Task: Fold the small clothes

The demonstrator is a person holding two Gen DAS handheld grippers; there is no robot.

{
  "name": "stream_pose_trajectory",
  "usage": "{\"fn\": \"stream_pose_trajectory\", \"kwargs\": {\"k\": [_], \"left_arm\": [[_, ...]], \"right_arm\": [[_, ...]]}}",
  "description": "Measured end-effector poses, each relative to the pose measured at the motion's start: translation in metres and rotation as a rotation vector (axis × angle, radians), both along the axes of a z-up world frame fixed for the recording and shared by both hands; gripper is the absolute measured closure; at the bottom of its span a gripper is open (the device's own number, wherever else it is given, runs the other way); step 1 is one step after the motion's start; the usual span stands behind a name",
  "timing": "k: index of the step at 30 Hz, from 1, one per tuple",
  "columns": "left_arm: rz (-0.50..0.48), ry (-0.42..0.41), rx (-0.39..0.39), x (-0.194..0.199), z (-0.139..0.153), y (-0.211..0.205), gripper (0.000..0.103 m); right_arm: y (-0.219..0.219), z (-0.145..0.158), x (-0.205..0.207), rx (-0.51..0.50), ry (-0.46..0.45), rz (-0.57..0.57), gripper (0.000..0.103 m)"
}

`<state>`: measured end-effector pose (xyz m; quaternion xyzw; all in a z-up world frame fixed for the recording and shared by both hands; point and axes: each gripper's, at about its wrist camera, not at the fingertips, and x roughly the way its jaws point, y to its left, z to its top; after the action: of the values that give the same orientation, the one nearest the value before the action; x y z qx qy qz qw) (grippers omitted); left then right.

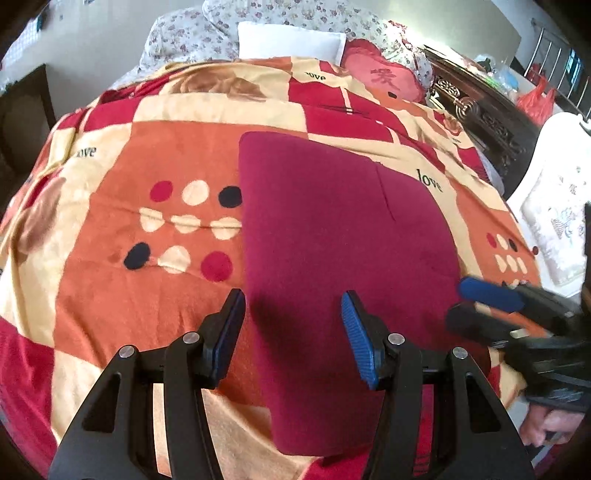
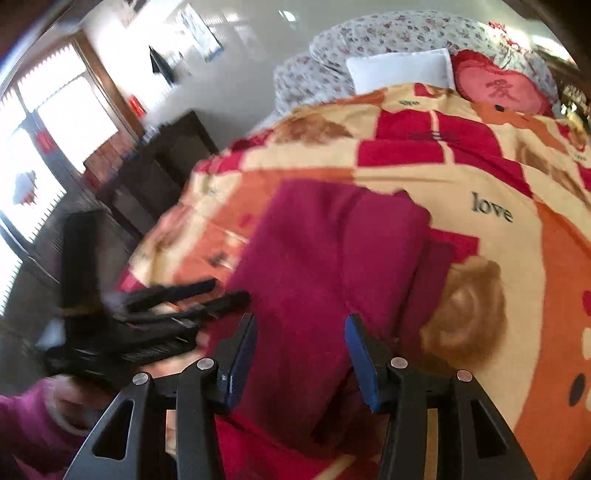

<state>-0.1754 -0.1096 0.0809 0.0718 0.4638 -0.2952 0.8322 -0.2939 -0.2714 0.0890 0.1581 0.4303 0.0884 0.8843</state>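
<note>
A dark red garment (image 1: 332,236) lies folded into a long flat shape on the patterned bedspread (image 1: 122,295). It also shows in the right wrist view (image 2: 325,258). My left gripper (image 1: 293,317) is open and empty, just above the garment's near left edge. My right gripper (image 2: 301,343) is open and empty above the garment's near end. The right gripper shows at the right edge of the left wrist view (image 1: 480,306), beside the garment. The left gripper shows blurred at the left of the right wrist view (image 2: 221,295).
A white pillow (image 1: 291,40), a red heart cushion (image 1: 384,79) and a floral quilt (image 1: 207,33) lie at the bed's far end. A dark carved headboard (image 1: 487,122) runs along the right. A dark cabinet (image 2: 155,166) and a window (image 2: 44,122) stand left of the bed.
</note>
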Motion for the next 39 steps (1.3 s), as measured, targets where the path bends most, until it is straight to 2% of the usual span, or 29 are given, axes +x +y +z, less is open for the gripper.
{"fn": "stream_pose_trajectory", "kwargs": {"k": [2, 3, 8, 13, 20, 32, 39], "left_arm": [[0.005, -0.019, -0.001, -0.001, 0.001, -0.002, 0.049], [0.006, -0.024, -0.001, -0.002, 0.002, -0.004, 0.049], [0.008, -0.077, 0.008, -0.009, 0.009, -0.007, 0.048], [0.035, -0.128, -0.007, -0.016, 0.025, -0.002, 0.048], [0.065, -0.145, -0.016, -0.02, 0.039, 0.006, 0.048], [0.1, -0.18, -0.041, -0.031, 0.053, 0.019, 0.048], [0.088, -0.188, -0.031, -0.036, 0.054, 0.016, 0.048]], "right_arm": [[-0.006, -0.015, -0.004, 0.002, 0.03, -0.015, 0.055], [-0.006, -0.016, -0.006, -0.003, 0.014, -0.018, 0.055], [-0.001, 0.0, -0.014, -0.027, -0.006, -0.027, 0.055], [-0.002, 0.025, -0.028, -0.031, -0.06, -0.093, 0.055], [0.001, 0.047, -0.029, -0.085, -0.074, -0.177, 0.054], [0.015, 0.052, -0.029, -0.107, -0.066, -0.205, 0.053], [0.016, 0.052, -0.03, -0.116, -0.059, -0.213, 0.053]]}}
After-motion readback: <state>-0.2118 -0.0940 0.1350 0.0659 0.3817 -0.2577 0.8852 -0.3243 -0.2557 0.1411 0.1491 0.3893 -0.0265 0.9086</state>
